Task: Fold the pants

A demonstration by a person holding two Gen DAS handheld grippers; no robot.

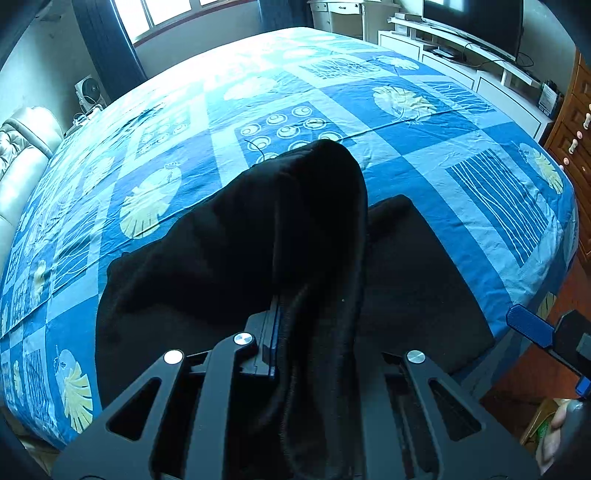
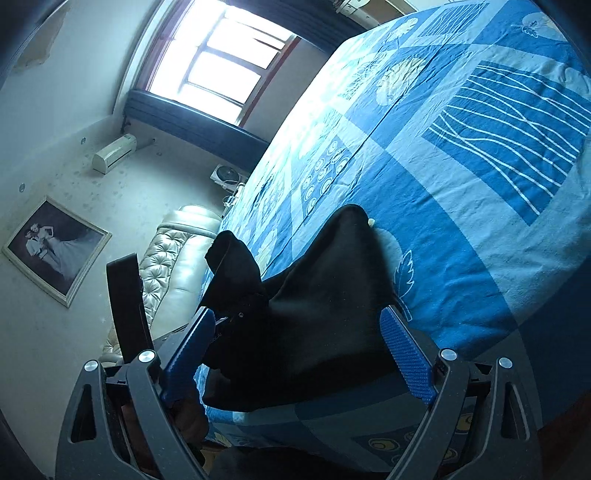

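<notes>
Black pants [image 1: 229,258] lie bunched on the blue patterned bed [image 1: 424,147] near its front edge. My left gripper [image 1: 291,321] is shut on a fold of them, and the cloth drapes up and over its fingers, hiding the tips. One blue pad [image 1: 530,325] of my right gripper shows off the bed's right edge. In the right wrist view the right gripper [image 2: 299,354] stands open with its blue pads [image 2: 406,362] wide apart and pressing on nothing. The pants [image 2: 325,295] lie just beyond them on the bed [image 2: 480,221], with one end lifted [image 2: 232,258].
A padded headboard [image 1: 22,158] runs along the bed's left side, with a small fan [image 1: 88,92] beyond it. A TV on a white cabinet [image 1: 472,22] and wooden drawers [image 1: 576,122] stand to the right. A framed photograph [image 2: 55,251] hangs on the wall.
</notes>
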